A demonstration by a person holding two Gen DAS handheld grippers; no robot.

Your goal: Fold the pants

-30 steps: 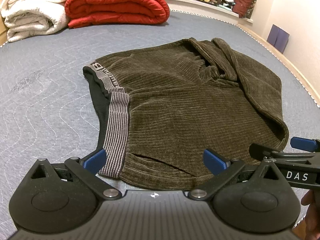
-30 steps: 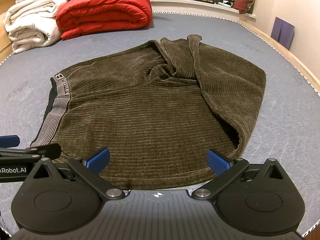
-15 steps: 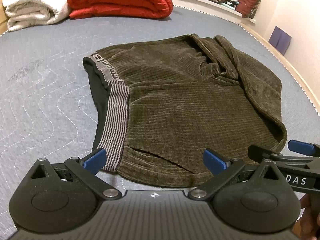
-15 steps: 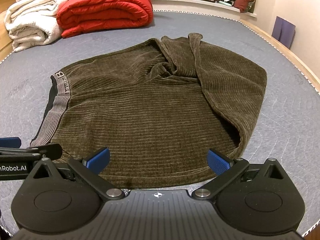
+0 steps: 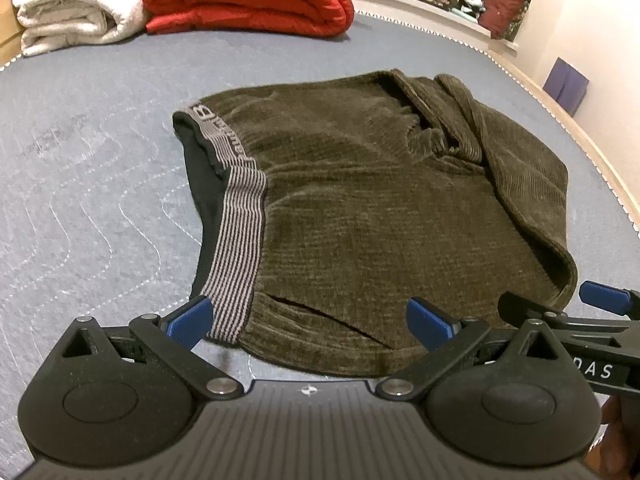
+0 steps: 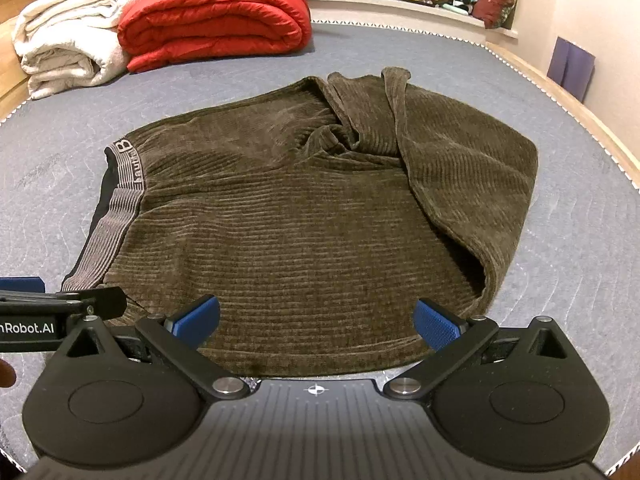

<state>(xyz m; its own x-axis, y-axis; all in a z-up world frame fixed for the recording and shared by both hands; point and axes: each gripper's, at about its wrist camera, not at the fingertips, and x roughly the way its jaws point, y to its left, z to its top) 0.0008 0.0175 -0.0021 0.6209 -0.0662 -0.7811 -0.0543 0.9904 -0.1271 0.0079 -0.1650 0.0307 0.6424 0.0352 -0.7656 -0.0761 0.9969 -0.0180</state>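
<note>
Two grippers hover side by side at the near hem of the brown corduroy pants (image 6: 304,232), which lie partly folded on the grey quilted mattress (image 5: 88,184): the left gripper (image 5: 308,320) by the striped waistband (image 5: 238,248), the right gripper (image 6: 316,320) over the near edge, both spread wide and gripping nothing. The likeliest slip, as I judge it, is pinching only the top layer, since a slit near the hem (image 5: 320,312) shows loose plies that could peel apart and skew the fold. The bunched knot of fabric (image 6: 336,140) at the far side may also drag. How many layers lie beneath, and where the leg ends sit, stays hidden under the turned-over flap (image 6: 472,184).
</note>
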